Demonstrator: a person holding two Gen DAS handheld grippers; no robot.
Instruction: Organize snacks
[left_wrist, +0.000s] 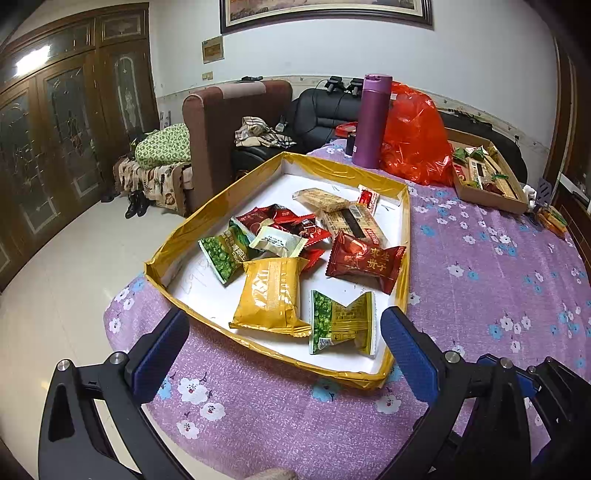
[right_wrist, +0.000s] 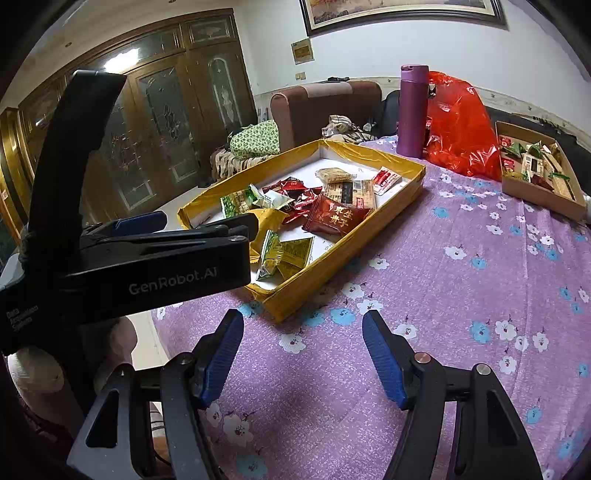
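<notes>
A gold-rimmed tray (left_wrist: 207, 212) (right_wrist: 354, 236) lies on the purple flowered cloth with several snack packets in it. Nearest are a yellow packet (left_wrist: 269, 295) and a green pea packet (left_wrist: 341, 323); a dark red packet (left_wrist: 364, 260) (right_wrist: 338, 218) lies further in. My left gripper (left_wrist: 284, 345) hangs open just over the tray's near edge, its blue pads either side of the yellow and green packets, touching neither. The left gripper (right_wrist: 162, 229) also shows from the side in the right wrist view. My right gripper (right_wrist: 303, 354) stands open and empty above bare cloth, short of the tray's corner.
A purple flask (left_wrist: 371, 122) (right_wrist: 412, 110) and a red plastic bag (left_wrist: 415, 140) (right_wrist: 461, 125) stand behind the tray. A brown cardboard box (left_wrist: 491, 195) (right_wrist: 539, 195) of sorted snacks sits at the far right. Chairs and a wooden wardrobe lie beyond the table's left edge.
</notes>
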